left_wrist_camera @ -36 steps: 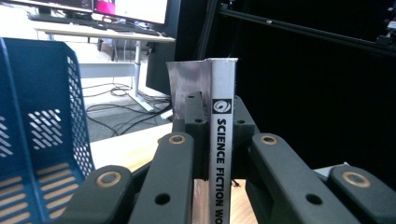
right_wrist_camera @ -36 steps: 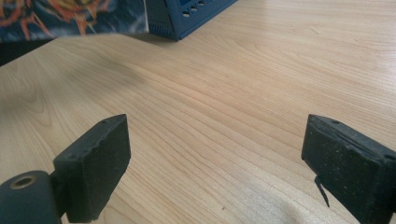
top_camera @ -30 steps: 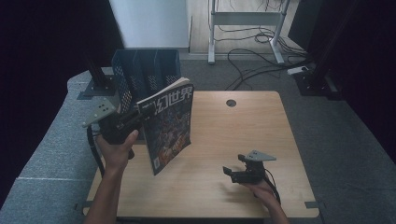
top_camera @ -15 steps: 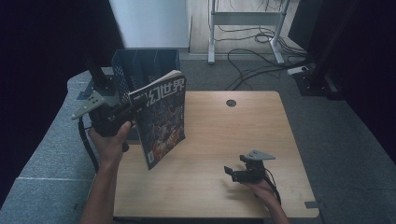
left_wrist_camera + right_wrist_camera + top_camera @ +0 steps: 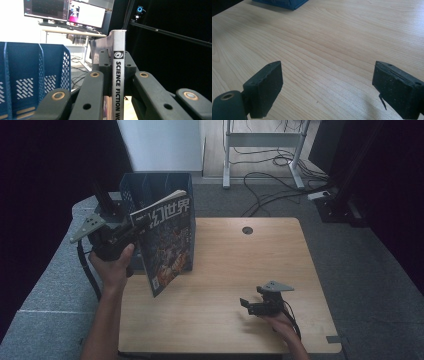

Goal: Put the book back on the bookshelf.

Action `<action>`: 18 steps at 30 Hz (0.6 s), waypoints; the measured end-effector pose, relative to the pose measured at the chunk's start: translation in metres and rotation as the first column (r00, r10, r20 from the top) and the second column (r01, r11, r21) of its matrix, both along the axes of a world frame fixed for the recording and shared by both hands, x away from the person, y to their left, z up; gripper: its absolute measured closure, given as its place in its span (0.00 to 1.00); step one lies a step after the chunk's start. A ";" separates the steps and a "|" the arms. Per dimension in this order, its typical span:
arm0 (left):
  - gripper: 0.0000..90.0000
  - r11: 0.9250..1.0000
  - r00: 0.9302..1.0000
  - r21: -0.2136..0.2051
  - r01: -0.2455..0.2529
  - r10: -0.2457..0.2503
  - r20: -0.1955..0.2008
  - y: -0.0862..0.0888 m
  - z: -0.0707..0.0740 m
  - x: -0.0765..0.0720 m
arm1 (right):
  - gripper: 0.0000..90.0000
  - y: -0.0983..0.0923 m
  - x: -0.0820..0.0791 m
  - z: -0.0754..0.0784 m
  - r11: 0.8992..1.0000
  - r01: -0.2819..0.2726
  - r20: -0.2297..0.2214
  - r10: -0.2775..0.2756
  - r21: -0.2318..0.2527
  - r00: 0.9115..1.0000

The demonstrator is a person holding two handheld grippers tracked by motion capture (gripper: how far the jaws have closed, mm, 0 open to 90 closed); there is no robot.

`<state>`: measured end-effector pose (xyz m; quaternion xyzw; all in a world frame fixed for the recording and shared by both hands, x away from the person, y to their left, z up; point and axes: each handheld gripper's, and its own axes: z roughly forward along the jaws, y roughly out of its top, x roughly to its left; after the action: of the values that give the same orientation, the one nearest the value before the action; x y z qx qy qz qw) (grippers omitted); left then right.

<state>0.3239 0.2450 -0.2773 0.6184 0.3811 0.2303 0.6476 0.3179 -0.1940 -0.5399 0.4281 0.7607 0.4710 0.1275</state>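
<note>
Blue rack (image 5: 160, 190) stands just behind the magazine (image 5: 167, 245) — left gripper (image 5: 131, 232) clamps its spine, holding it upright above the table (image 5: 240, 265). Right gripper (image 5: 248, 305) rests low, jaws wide apart — nothing between them.

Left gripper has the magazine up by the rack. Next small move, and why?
Probably carry the magazine on toward the blue file rack and line its spine up over a slot. The left gripper clamps the spine upright, the rack stands just behind it, and the right gripper rests open on the table.

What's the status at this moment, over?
Left tongs shut on colourful science fiction magazine, held upright beside blue plastic file rack. Right tongs open, empty.
</note>
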 end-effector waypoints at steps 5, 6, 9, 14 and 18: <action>0.92 1.000 1.000 0.001 -0.012 0.012 -0.003 0.002 0.001 0.004 | 0.10 0.001 0.000 -0.001 1.000 0.001 -0.002 -0.001 -0.002 1.000; 0.92 1.000 1.000 0.005 -0.014 0.014 -0.002 0.002 0.001 0.006 | 0.10 0.001 0.000 -0.001 1.000 0.000 -0.002 0.000 -0.003 1.000; 0.92 1.000 1.000 0.004 -0.018 0.018 -0.001 0.003 0.001 0.008 | 0.10 0.001 0.000 -0.001 1.000 -0.001 -0.003 0.001 -0.002 1.000; 0.92 1.000 1.000 0.001 -0.027 0.027 -0.002 0.005 0.002 0.014 | 0.10 0.000 0.000 -0.001 1.000 0.003 -0.003 -0.003 -0.002 1.000; 0.92 0.999 0.999 0.004 -0.043 0.043 0.005 0.006 0.004 0.022 | 0.10 0.000 0.000 -0.002 1.000 0.004 -0.001 -0.004 -0.002 1.000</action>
<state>0.3460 0.2509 -0.2731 0.6107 0.3925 0.2463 0.6421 0.3182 -0.1943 -0.5416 0.4296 0.7604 0.4697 0.1284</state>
